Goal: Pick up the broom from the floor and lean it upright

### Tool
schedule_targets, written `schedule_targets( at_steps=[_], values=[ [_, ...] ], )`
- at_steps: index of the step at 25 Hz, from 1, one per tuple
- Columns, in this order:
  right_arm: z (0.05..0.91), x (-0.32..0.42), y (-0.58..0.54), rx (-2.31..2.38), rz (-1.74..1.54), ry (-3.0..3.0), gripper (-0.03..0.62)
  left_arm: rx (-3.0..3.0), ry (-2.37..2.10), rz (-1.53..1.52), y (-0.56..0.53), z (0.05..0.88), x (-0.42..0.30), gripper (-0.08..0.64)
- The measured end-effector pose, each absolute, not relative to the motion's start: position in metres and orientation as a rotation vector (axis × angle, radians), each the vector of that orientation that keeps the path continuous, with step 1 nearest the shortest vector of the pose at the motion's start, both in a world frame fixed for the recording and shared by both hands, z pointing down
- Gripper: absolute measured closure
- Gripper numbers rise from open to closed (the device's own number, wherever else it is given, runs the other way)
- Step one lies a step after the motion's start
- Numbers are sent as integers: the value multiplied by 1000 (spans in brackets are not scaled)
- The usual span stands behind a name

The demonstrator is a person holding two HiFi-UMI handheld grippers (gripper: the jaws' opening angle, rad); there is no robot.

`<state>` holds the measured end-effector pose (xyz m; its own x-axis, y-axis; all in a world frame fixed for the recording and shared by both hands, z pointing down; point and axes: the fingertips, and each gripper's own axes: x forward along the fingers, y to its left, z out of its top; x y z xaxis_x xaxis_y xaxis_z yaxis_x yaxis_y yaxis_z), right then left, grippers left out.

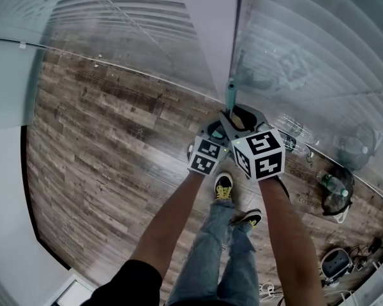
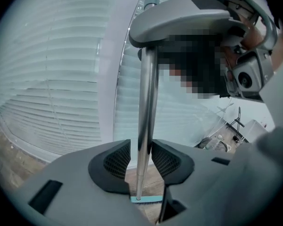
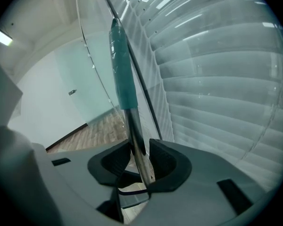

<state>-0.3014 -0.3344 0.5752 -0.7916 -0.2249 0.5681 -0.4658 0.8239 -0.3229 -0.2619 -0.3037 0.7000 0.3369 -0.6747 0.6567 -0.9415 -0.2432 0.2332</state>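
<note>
The broom stands upright against a glass wall with blinds. Its teal grip (image 1: 230,91) (image 3: 122,74) tops a shiny metal pole (image 2: 146,102) (image 3: 134,132), and the teal head (image 2: 146,199) rests on the floor. My left gripper (image 1: 214,131) (image 2: 141,159) is lower on the pole, which runs between its pads with a slim gap on the left side. My right gripper (image 1: 242,116) (image 3: 139,160) is just above it, below the teal grip. The pole passes between its pads and leans toward the right one. Both grippers are open around the pole.
Wood-plank floor (image 1: 102,145) spreads to the left. A white pillar (image 1: 210,24) splits the blind-covered glass. At the right by the wall lie a plastic bottle (image 1: 335,185), a black stand (image 1: 337,199) and cables. The person's shoes (image 1: 223,187) are below the grippers.
</note>
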Motion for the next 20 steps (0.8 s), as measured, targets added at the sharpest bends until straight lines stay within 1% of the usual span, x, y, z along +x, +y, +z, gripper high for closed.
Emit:
schedule_targets(
  at_steps=[7,15,20],
  values=[
    [568,-279,-332,508,594,-2513,451,2004,-1386,582,-293,701,-260,374],
    [556,-261,-325,532,579,-2509,451,2005,-1409,591,-295,690,-258,371],
    [535,-221,-307,519,508,-2501,451,1977,-1444,570,-277,673,-269,370]
  ],
)
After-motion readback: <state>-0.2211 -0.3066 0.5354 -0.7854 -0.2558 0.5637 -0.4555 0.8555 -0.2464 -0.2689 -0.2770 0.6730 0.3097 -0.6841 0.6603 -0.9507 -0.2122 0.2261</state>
